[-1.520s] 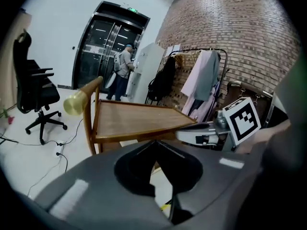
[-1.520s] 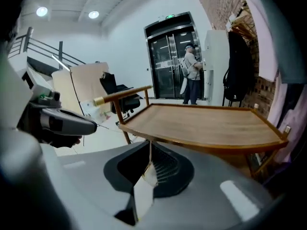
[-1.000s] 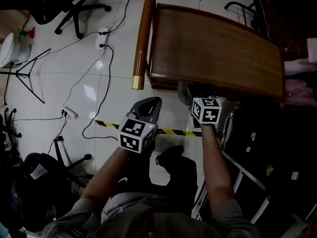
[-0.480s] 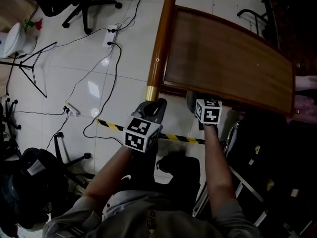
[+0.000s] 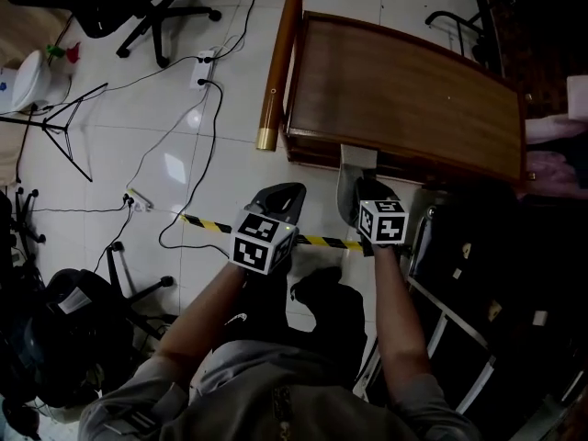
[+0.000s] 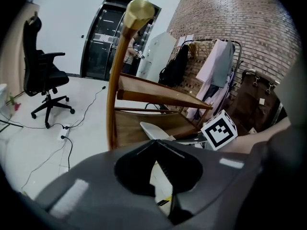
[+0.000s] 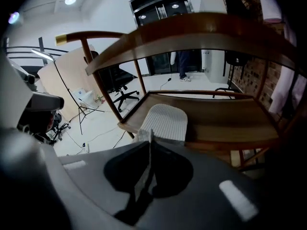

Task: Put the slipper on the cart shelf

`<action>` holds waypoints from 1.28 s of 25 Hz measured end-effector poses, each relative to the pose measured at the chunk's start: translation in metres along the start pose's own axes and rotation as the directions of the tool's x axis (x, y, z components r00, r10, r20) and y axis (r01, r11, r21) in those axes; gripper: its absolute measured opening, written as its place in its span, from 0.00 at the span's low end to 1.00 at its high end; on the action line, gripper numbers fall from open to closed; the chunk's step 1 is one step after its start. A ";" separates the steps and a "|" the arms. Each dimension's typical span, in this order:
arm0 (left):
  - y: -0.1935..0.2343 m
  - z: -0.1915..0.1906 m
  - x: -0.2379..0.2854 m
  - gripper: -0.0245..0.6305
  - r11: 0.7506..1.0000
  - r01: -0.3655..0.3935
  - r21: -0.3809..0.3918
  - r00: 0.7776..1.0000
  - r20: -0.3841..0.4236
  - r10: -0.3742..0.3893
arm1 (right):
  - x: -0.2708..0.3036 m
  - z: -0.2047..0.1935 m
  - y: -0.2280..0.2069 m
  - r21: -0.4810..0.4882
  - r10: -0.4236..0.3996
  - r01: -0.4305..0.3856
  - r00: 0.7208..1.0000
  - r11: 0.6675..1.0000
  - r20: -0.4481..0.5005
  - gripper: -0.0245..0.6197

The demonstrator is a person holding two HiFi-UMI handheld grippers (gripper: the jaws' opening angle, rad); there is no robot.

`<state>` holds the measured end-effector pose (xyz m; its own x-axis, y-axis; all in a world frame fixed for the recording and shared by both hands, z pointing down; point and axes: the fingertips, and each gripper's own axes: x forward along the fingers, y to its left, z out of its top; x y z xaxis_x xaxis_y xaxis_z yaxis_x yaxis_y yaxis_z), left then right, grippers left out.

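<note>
**Head view with the two gripper views.** A wooden cart (image 5: 404, 90) fills the upper right of the head view. Its round handle (image 5: 280, 58) runs down the upper centre to a brass cap (image 5: 266, 140). The slipper (image 5: 355, 175), pale with a ribbed face up, juts from under the cart's top toward the bottom of the frame. In the right gripper view it sits at centre, its far end over the near left corner of the lower shelf (image 7: 225, 121); whether it rests on the boards cannot be told. The right tongs (image 7: 150, 137) have just been closing and are clamped on the slipper's near edge, with a thin pale strip of it showing between the tips. The left tongs (image 5: 294, 191), left of the slipper and apart from it, hang just below the cart's lower left corner over the white floor (image 5: 230, 108). The left gripper view shows their tips together with nothing between them. Each pair of tongs bears a marker cube (image 5: 262, 240) and is carried on a forearm (image 5: 395, 310) entering from the bottom edge. A yellow-and-black tape (image 5: 207, 228) crosses the floor beneath both pairs. Cables (image 5: 217, 131), a power strip (image 5: 202, 62) and an office chair (image 5: 138, 7) at upper left, and a tripod (image 5: 55, 131) at the left edge, lie on the floor left of the cart.
</note>
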<state>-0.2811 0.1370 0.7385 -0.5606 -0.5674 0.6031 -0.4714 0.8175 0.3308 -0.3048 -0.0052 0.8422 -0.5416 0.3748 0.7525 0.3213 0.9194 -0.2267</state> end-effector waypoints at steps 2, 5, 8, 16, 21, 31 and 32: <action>-0.019 0.001 -0.009 0.05 1.000 0.015 0.019 1.000 -0.014 -0.015 | -0.030 -0.012 0.004 0.019 0.001 -0.001 1.000 1.000 -0.002 0.05; -0.055 0.007 -0.018 0.05 0.997 0.054 0.057 0.998 -0.037 -0.052 | -0.077 -0.028 0.008 0.061 -0.003 0.003 1.000 0.998 0.001 0.05; -0.097 0.014 -0.024 0.05 0.989 0.105 0.103 0.993 -0.059 -0.099 | -0.129 -0.044 0.008 0.116 -0.029 0.026 0.999 0.993 0.020 0.05; -0.221 0.039 -0.039 0.05 0.940 0.261 0.218 0.965 -0.087 -0.247 | -0.265 -0.051 -0.012 0.223 -0.150 0.116 0.978 0.968 0.145 0.05; -0.289 0.058 -0.046 0.05 0.869 0.381 0.316 0.924 -0.120 -0.362 | -0.348 -0.040 -0.022 0.271 -0.271 0.204 0.933 0.941 0.239 0.05; -0.391 0.079 -0.088 0.05 0.625 0.622 0.472 0.770 -0.224 -0.597 | -0.472 -0.035 0.015 0.344 -0.539 0.432 0.772 0.834 0.337 0.05; -0.401 0.078 -0.093 0.05 0.597 0.642 0.480 0.750 -0.237 -0.617 | -0.482 -0.039 0.020 0.353 -0.564 0.453 0.753 0.818 0.340 0.05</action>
<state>-0.0933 -0.1457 0.4935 0.0312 -0.9069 0.4202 -0.9687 0.0761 0.2363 -0.0072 -0.1720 0.4995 -0.8531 -0.1957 0.4837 -0.2567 0.9645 -0.0625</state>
